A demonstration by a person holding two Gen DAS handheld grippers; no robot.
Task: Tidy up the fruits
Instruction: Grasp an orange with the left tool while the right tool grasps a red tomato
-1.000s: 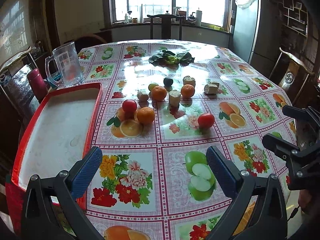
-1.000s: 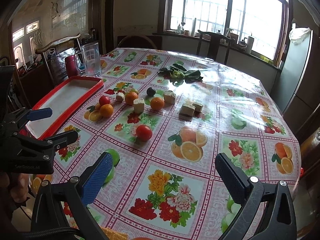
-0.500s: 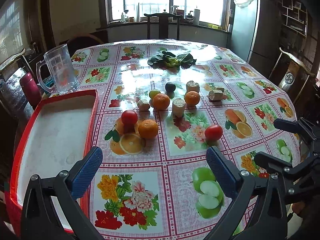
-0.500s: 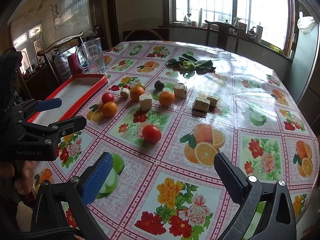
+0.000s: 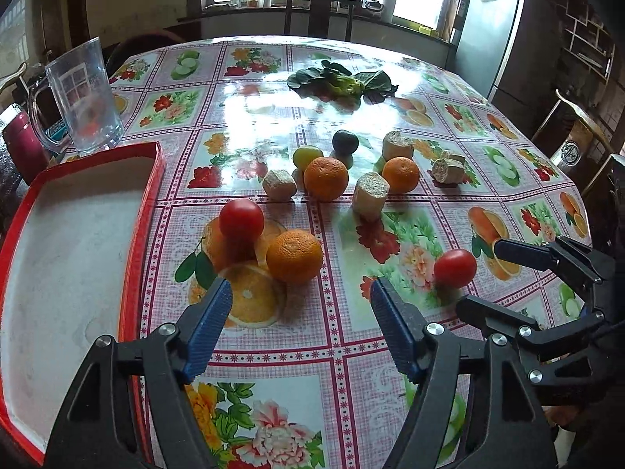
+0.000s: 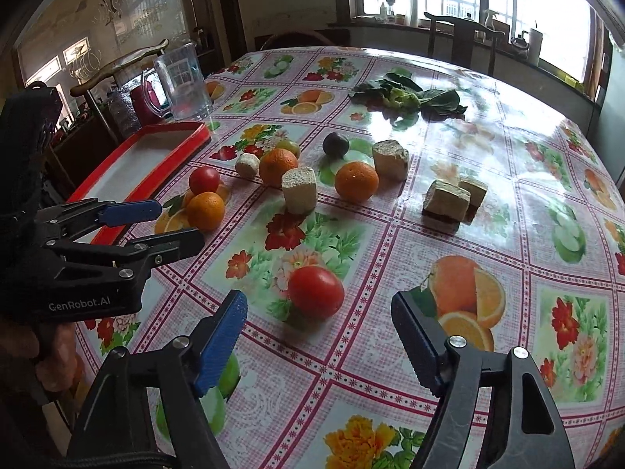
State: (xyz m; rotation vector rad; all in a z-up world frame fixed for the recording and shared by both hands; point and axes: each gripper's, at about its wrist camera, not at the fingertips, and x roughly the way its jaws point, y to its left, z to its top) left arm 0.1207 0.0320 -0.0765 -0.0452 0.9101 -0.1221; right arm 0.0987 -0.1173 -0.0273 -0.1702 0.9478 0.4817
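Fruit lies loose on a flowered tablecloth. In the left wrist view a near orange (image 5: 294, 256) and a red tomato (image 5: 241, 219) sit just ahead of my open, empty left gripper (image 5: 299, 308). Two more oranges (image 5: 325, 178) (image 5: 400, 174), a yellow-green fruit (image 5: 307, 157) and a dark plum (image 5: 345, 142) lie farther back. A second tomato (image 5: 454, 268) (image 6: 315, 291) sits just ahead of my open, empty right gripper (image 6: 318, 334). A red-rimmed white tray (image 5: 58, 230) is on the left and holds nothing.
Tan cut blocks (image 5: 370, 194) (image 6: 446, 199) (image 6: 390, 159) stand among the fruit. Leafy greens (image 5: 341, 83) lie at the back. A clear plastic jug (image 5: 83, 97) and a dark red flask (image 5: 21, 148) stand behind the tray. Chairs ring the table.
Both grippers have moved forward over the table toward the fruit, so the near orange and the right tomato now sit close ahead of the fingers. Both stay open.
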